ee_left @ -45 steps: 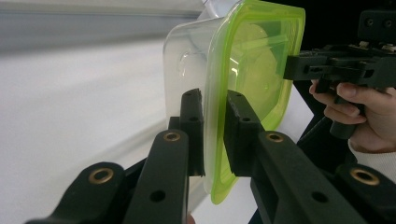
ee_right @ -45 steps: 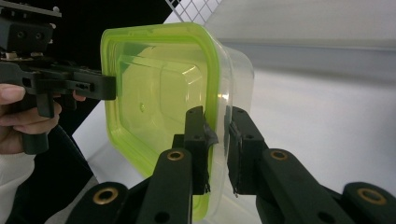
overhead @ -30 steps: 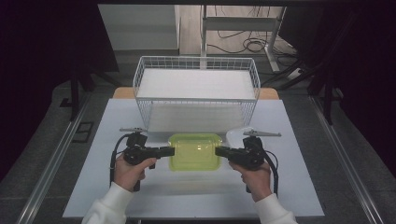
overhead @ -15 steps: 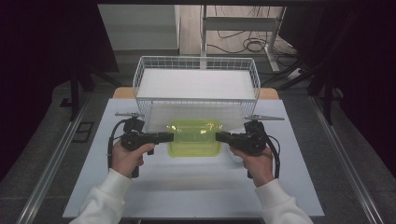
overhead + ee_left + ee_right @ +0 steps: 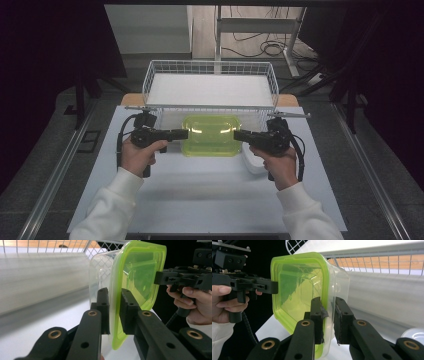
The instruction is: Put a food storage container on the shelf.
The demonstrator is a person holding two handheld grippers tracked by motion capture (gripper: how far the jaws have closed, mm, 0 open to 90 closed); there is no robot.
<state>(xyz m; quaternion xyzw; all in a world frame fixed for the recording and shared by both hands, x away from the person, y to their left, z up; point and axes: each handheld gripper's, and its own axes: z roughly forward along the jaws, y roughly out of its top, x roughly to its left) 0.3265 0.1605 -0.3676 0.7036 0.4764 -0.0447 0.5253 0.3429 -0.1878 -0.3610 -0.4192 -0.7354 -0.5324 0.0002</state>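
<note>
Container: a clear plastic food container [image 5: 211, 135] with a lime-green lid [image 5: 136, 277], held between the two grippers above the white table [image 5: 200, 190], just in front of the wire basket [image 5: 210, 67].
Container position: in the high view it is lid up, its far edge against the basket's near wall; I cannot tell whether it touches the wire.
Left gripper [image 5: 184, 134]: jaws narrowed onto the left rim of the container; in the left gripper view [image 5: 115, 305] one pad sits on the clear body side and the other on the green lid side, pinching the edge.
Right gripper [image 5: 238, 135]: clamped on the opposite rim; in the right gripper view [image 5: 329, 312] the lid edge and clear wall sit between its two black pads.
Hands: the left hand [image 5: 137, 156] and right hand [image 5: 277, 162] each grip a handle, white sleeves coming in from the bottom edge.
Wire basket: white, rectangular, with a white sheet lining its floor, at the far end of the table.
White bowl [image 5: 252, 162]: low on the table, just below the right gripper, partly hidden by the hand.
Cables: a black cable [image 5: 120, 145] loops from the left gripper.
</note>
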